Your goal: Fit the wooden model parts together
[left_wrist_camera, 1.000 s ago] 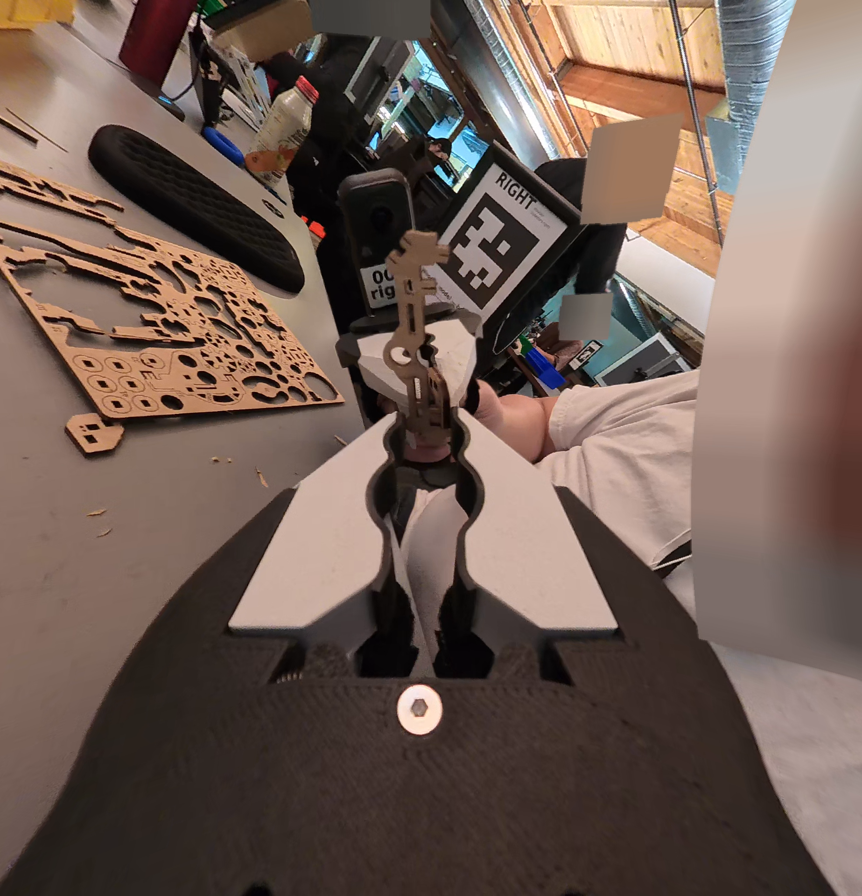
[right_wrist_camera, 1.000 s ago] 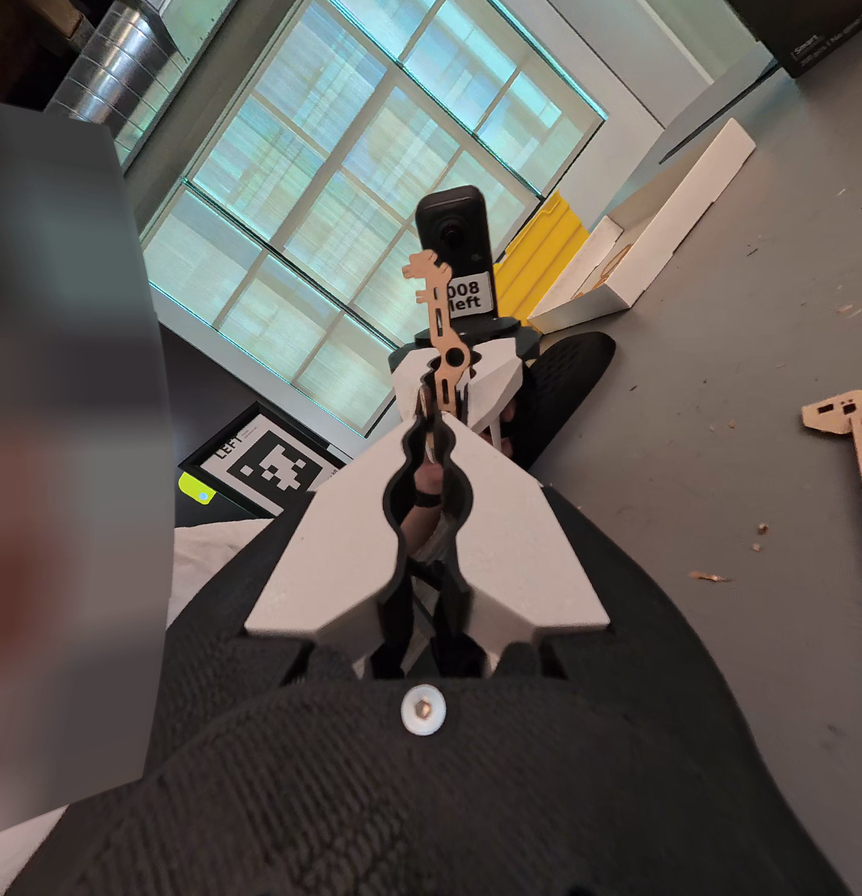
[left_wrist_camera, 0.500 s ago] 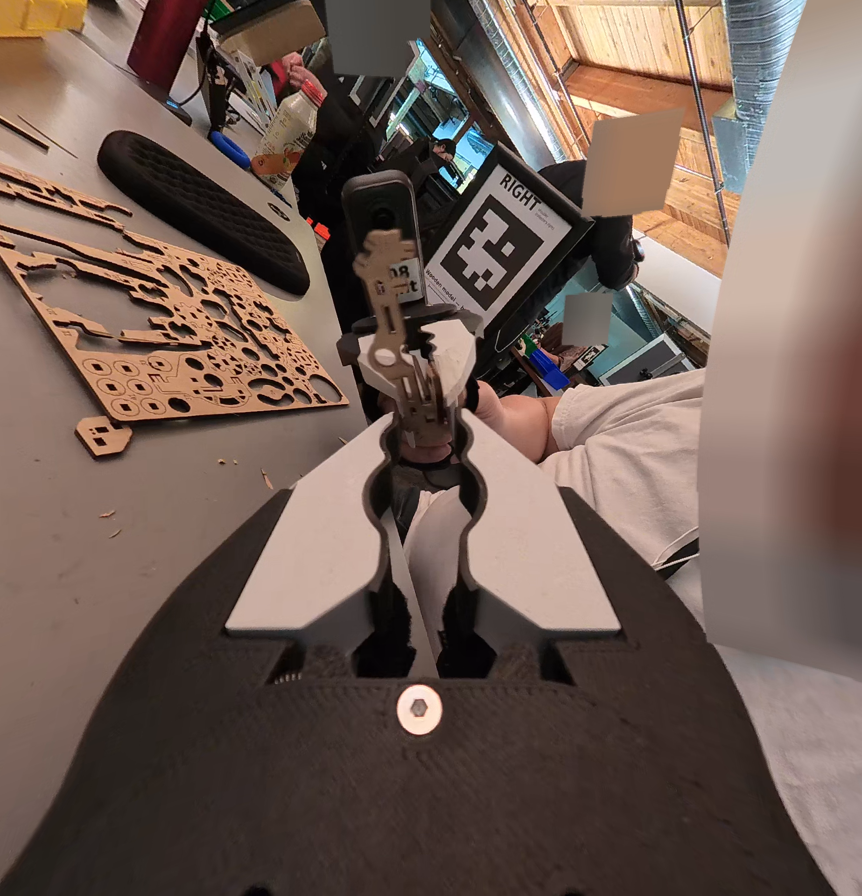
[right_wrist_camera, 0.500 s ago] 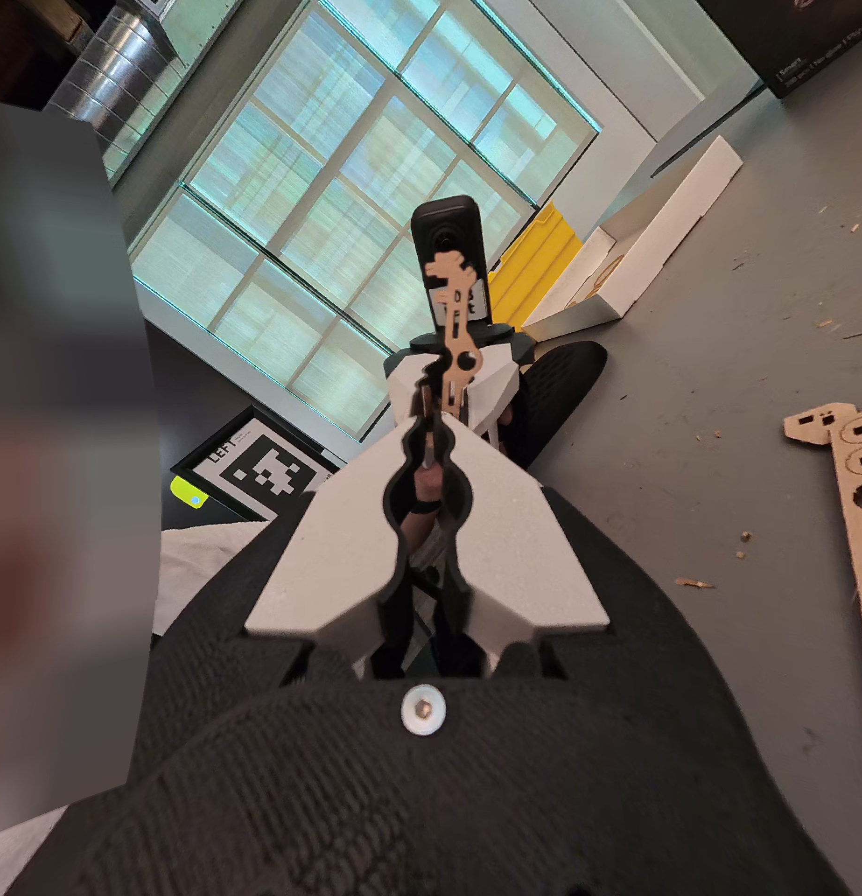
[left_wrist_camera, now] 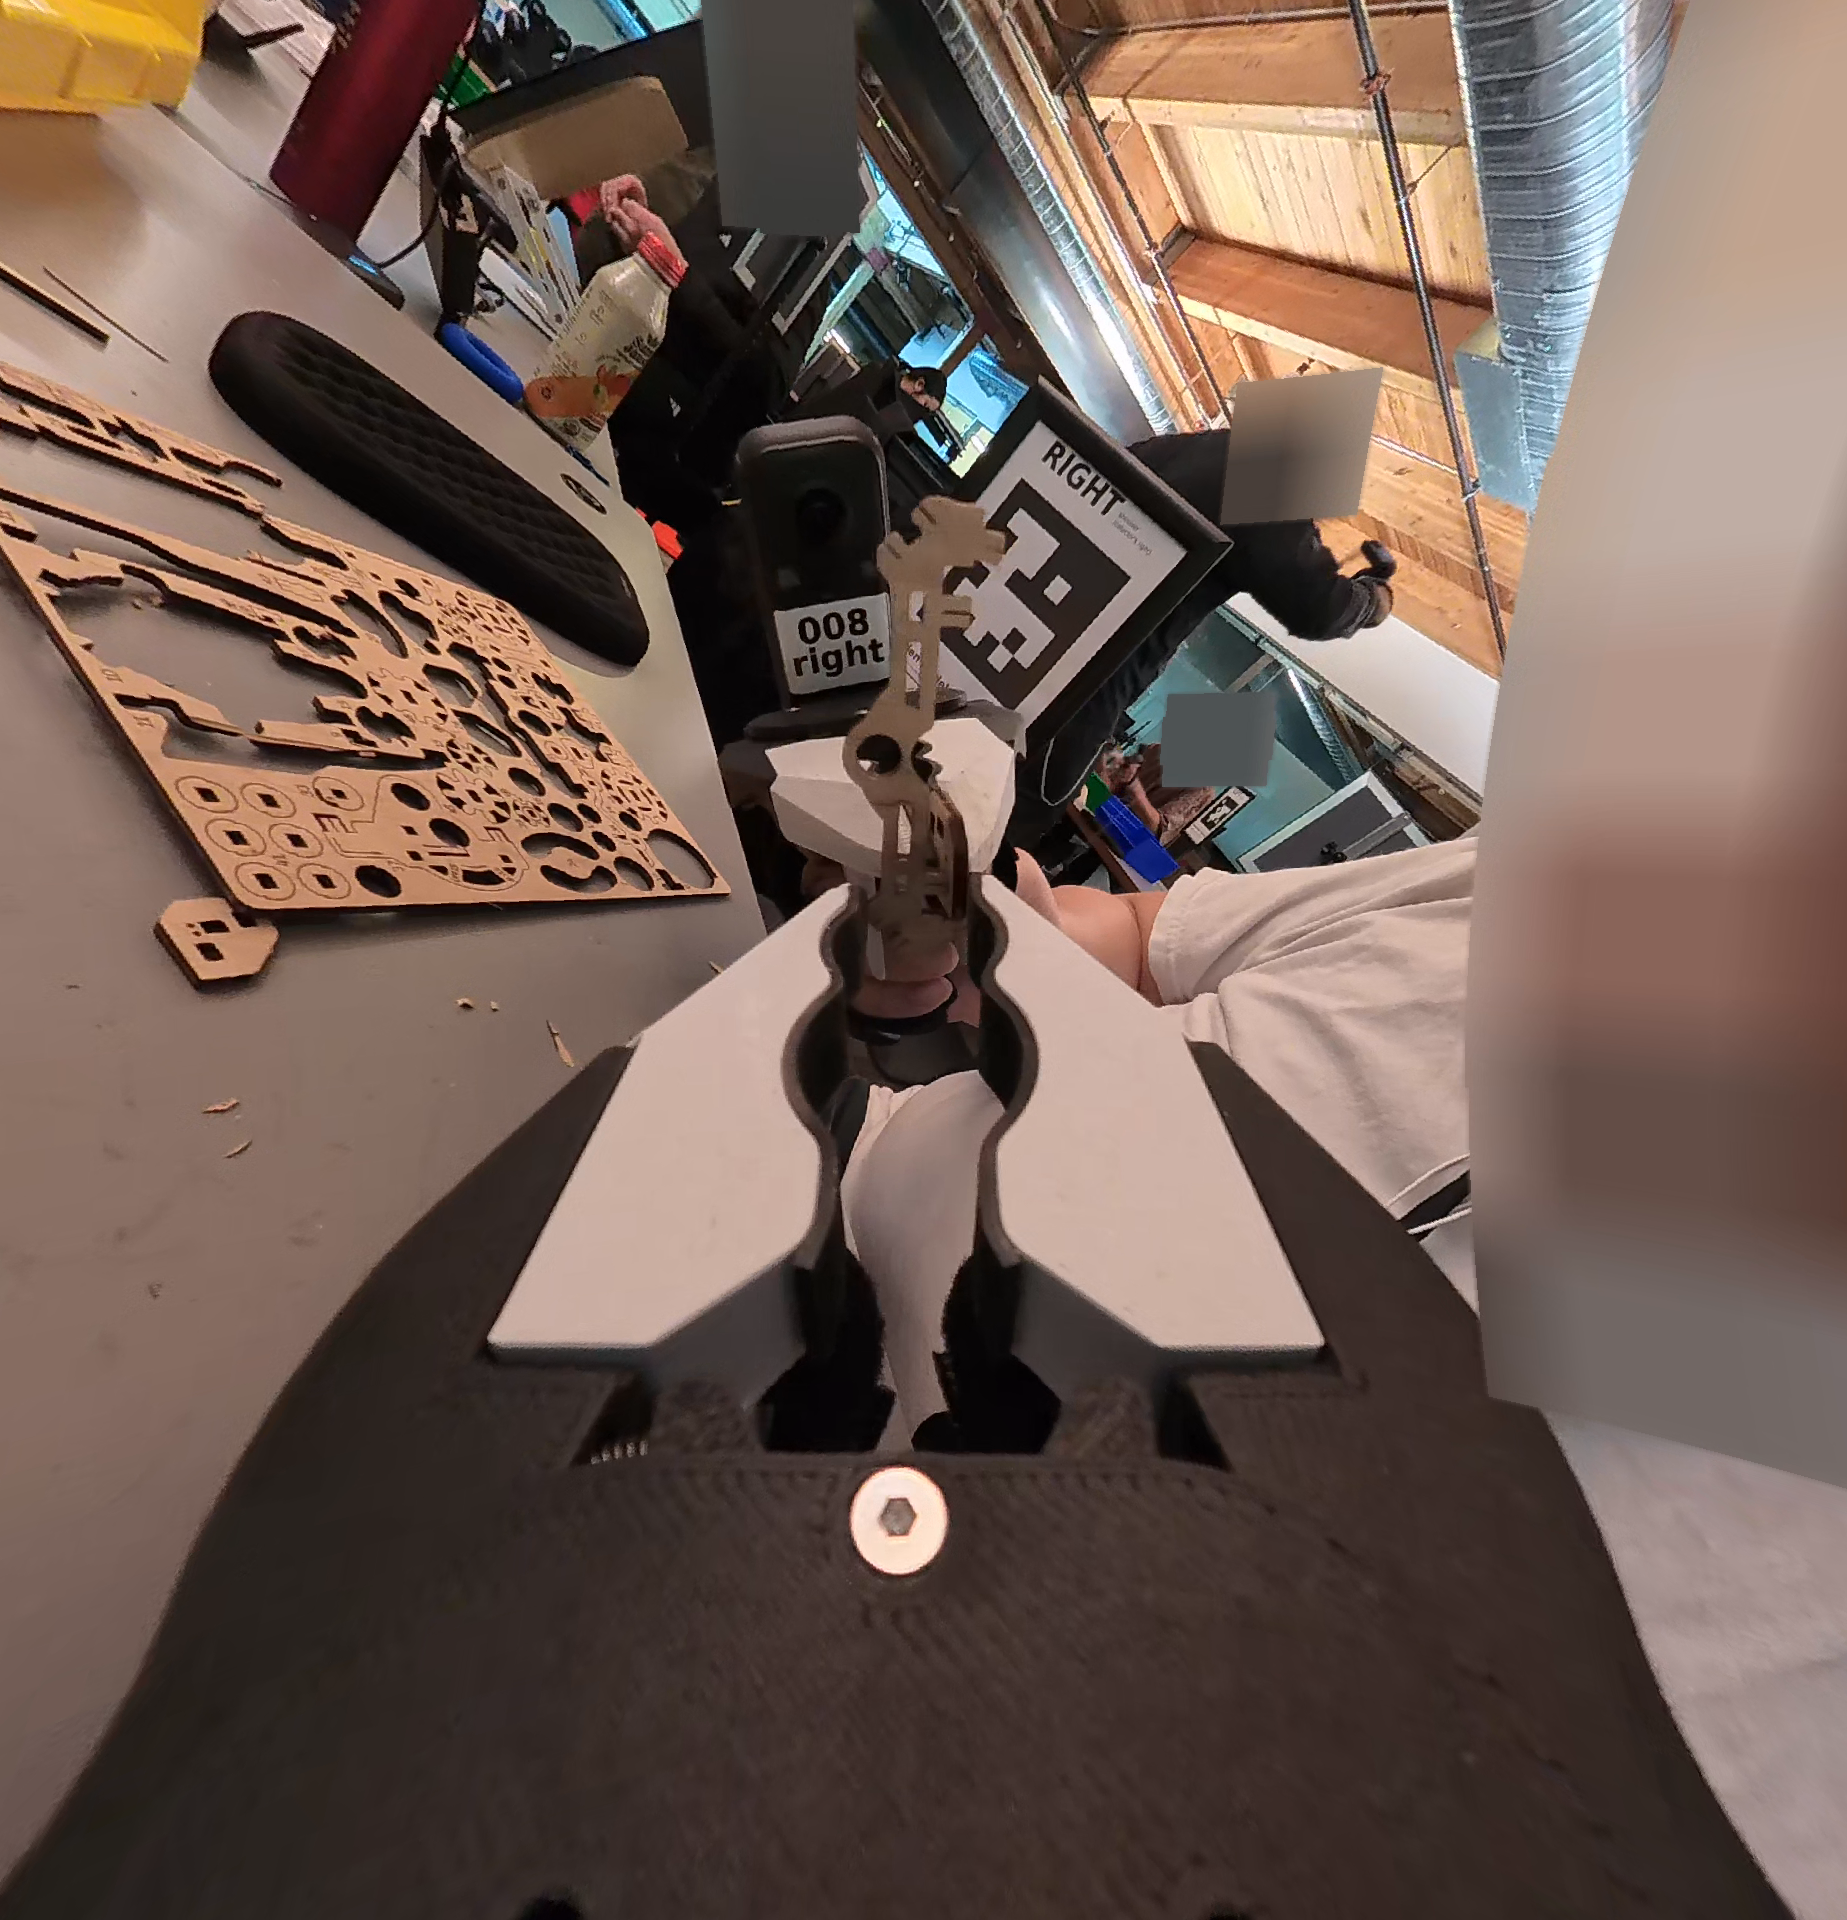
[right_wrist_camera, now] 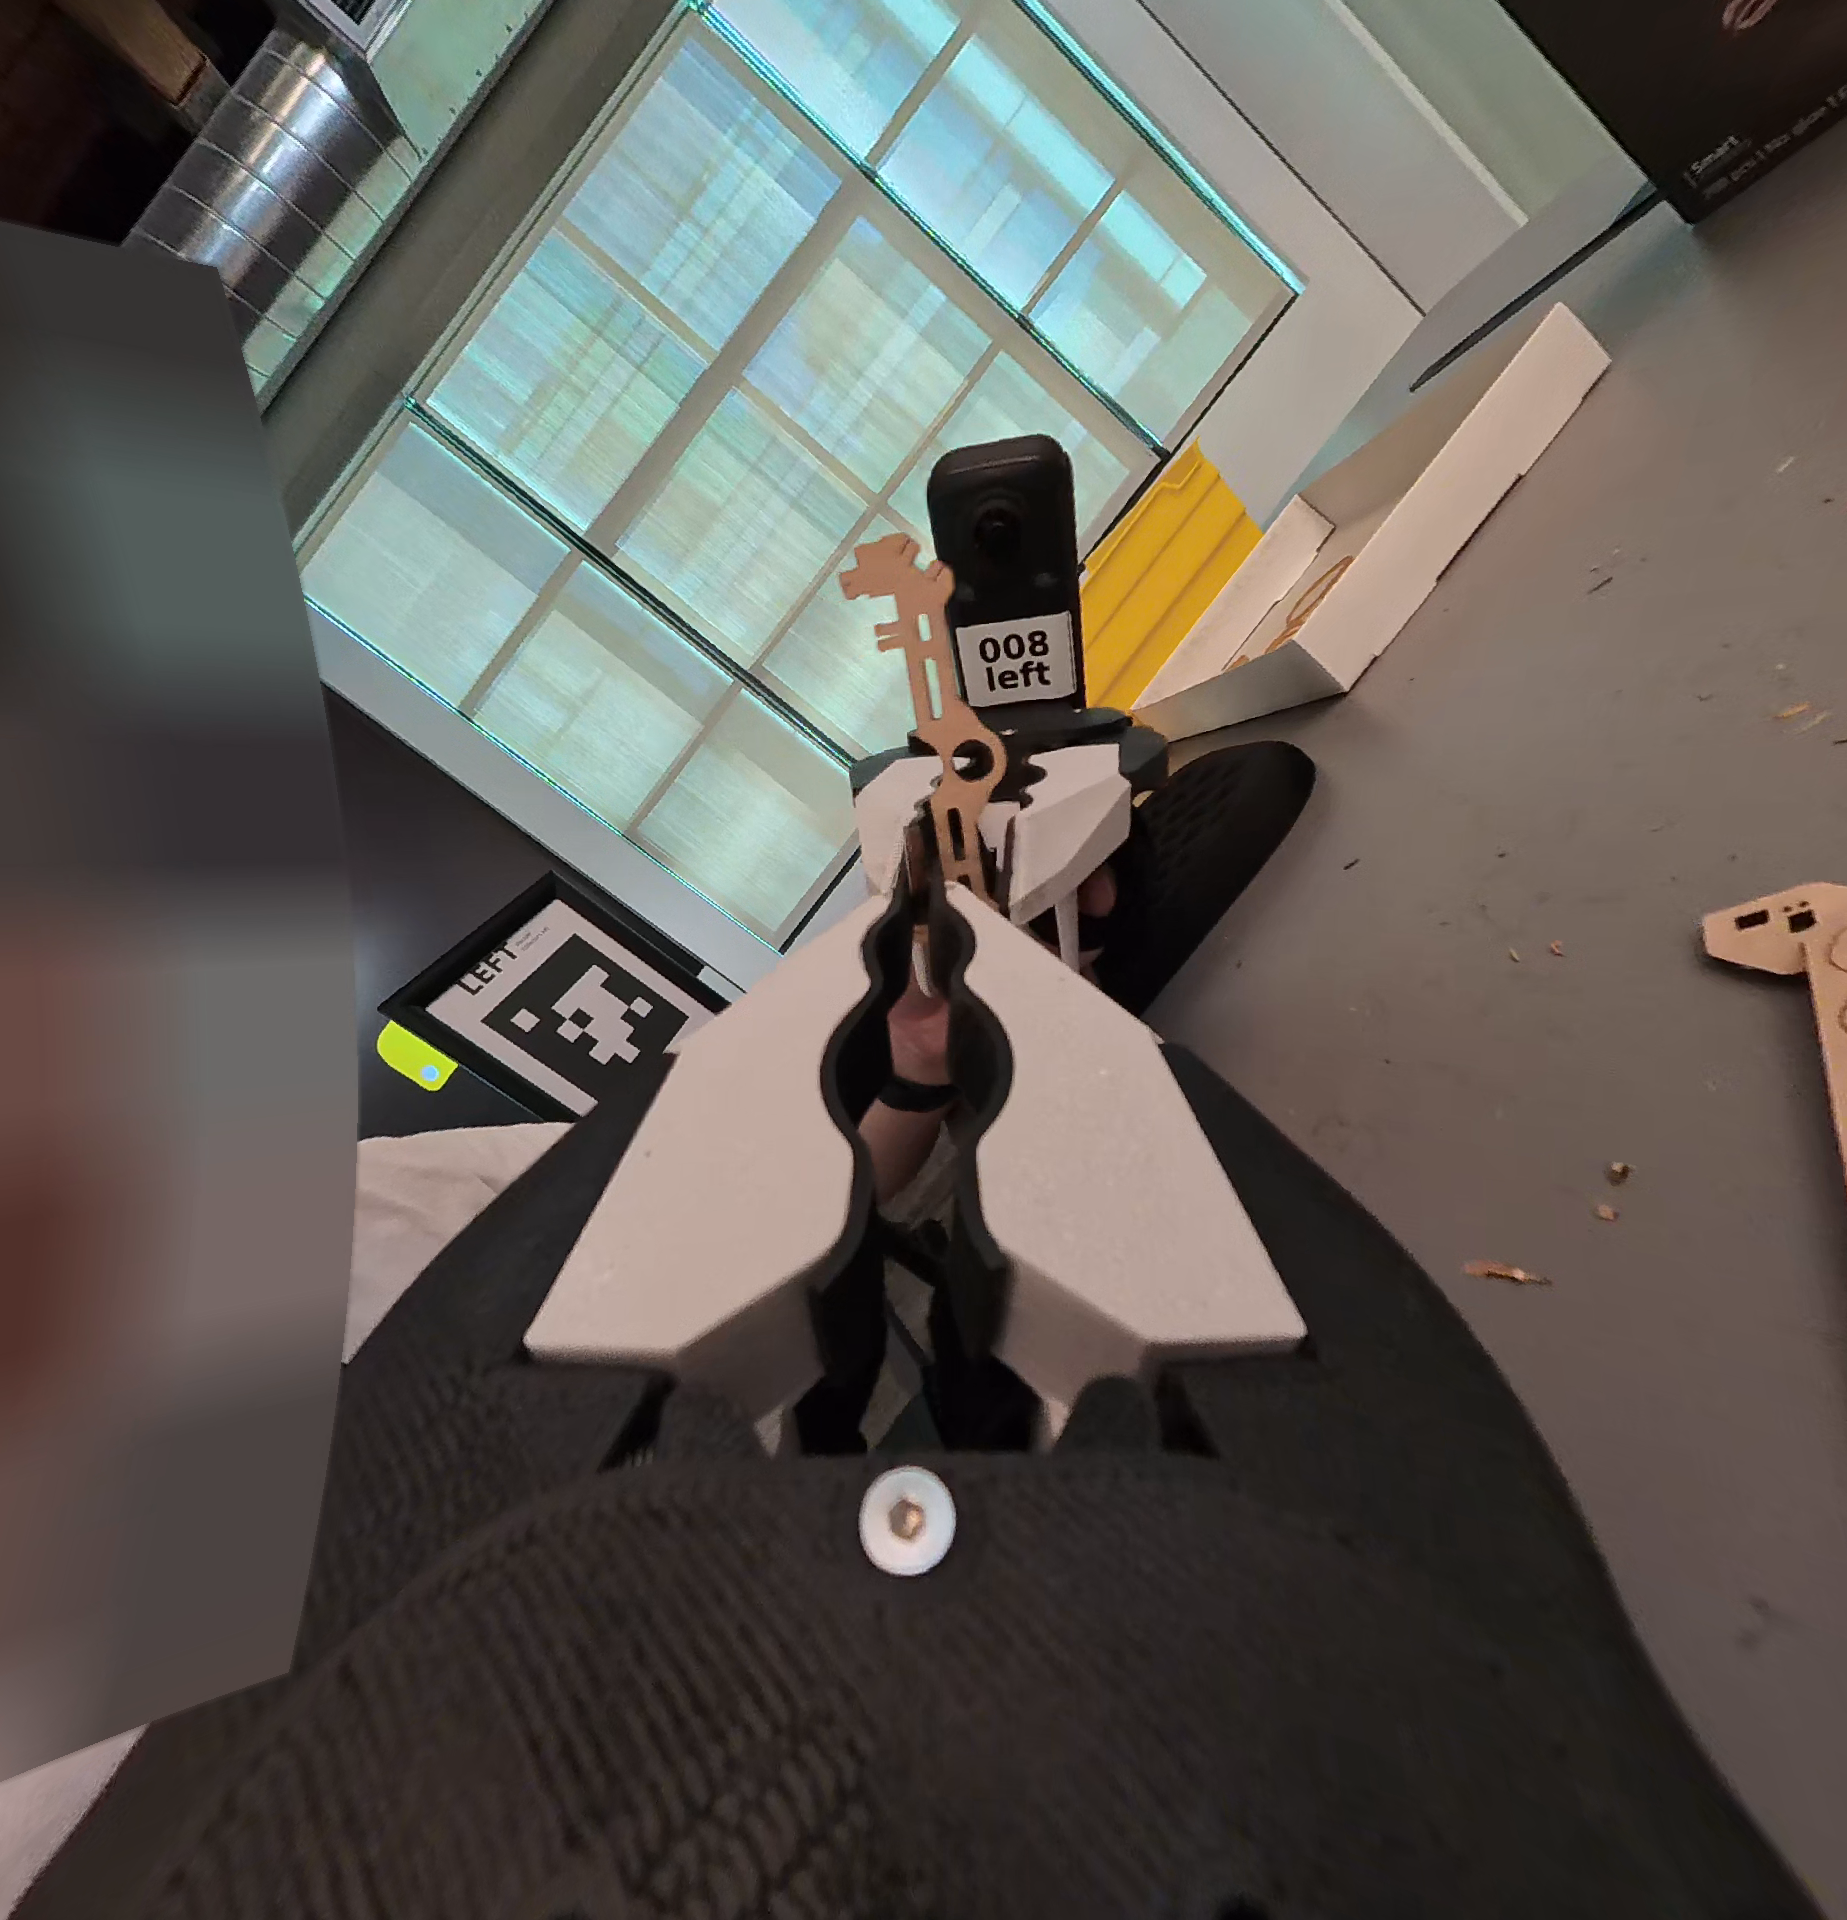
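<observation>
Above the grey worktop (left_wrist_camera: 88,1195), held off its surface, my two grippers face each other nose to nose. My left gripper (left_wrist_camera: 911,914) has its white tips pinched on the lower end of the wooden piece (left_wrist_camera: 903,769); my right gripper (right_wrist_camera: 924,904) is pinched on that same end from the opposite side. It is a thin, flat, laser-cut strip, pale tan, with a round hole at mid-length and a notched, knobbly head. Its long axis runs away from both sets of tips, head pointing up in both views. Near the worktop's left edge lies the cut-out wooden sheet (left_wrist_camera: 306,727), full of holes, with a black ribbed pad (left_wrist_camera: 420,478) beyond it.
</observation>
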Action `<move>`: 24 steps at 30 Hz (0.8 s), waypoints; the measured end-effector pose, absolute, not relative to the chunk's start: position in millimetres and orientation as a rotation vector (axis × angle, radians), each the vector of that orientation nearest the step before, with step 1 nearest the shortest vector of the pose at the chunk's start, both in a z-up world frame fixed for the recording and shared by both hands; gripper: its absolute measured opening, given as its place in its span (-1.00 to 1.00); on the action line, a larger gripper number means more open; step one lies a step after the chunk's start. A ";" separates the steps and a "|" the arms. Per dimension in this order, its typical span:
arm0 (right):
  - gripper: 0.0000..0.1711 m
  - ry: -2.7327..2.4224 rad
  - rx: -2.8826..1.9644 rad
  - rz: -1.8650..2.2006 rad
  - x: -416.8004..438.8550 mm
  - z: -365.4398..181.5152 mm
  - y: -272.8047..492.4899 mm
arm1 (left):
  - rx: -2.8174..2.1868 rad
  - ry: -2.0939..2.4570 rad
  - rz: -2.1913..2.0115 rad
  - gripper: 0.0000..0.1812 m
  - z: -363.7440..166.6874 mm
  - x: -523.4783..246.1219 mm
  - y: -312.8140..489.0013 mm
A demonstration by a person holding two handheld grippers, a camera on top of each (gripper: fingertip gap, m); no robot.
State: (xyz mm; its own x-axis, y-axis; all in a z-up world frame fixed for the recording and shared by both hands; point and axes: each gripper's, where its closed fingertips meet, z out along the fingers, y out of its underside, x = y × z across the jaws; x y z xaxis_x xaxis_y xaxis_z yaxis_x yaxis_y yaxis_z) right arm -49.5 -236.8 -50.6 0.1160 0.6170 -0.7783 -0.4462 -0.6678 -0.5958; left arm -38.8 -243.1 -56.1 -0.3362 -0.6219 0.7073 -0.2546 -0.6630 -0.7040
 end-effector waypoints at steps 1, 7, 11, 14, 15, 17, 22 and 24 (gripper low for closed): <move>-0.98 -0.172 -1.593 1.670 -49.6 -50.9 -236.9 | -1.637 1.134 -2.090 -0.82 -56.5 -38.8 -243.1; -0.98 -0.167 -1.596 1.647 -48.8 -52.4 -236.3 | -1.641 1.137 -2.052 -0.83 -58.3 -38.5 -242.4; -0.98 -0.171 -1.609 1.622 -48.2 -54.5 -235.6 | -1.648 1.147 -1.997 -0.83 -60.8 -37.9 -241.3; -0.99 -0.183 -1.613 1.599 -47.8 -55.8 -235.4 | -1.653 1.150 -1.973 -0.83 -62.3 -37.6 -240.7; -0.99 -0.184 -1.614 1.594 -47.7 -56.2 -235.2 | -1.654 1.150 -1.969 -0.83 -62.5 -37.4 -240.5; -0.99 -0.182 -1.609 1.595 -47.8 -55.8 -235.4 | -1.651 1.149 -1.978 -0.83 -62.1 -37.4 -240.8; -0.99 -0.169 -1.614 1.585 -46.3 -57.2 -234.1 | -1.654 1.158 -1.928 -0.83 -64.4 -36.5 -240.1; -0.99 -0.167 -1.612 1.591 -46.5 -57.0 -234.0 | -1.657 1.152 -1.941 -0.83 -64.1 -36.6 -239.9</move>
State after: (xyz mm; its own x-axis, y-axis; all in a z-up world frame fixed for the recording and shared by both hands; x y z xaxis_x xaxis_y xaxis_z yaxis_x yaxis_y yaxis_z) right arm -46.5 -234.0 -57.0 0.1841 0.6214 -0.7615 -0.4498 -0.6356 -0.6274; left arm -36.6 -239.9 -64.1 -0.2622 -0.7053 0.6586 -0.2404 -0.6132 -0.7524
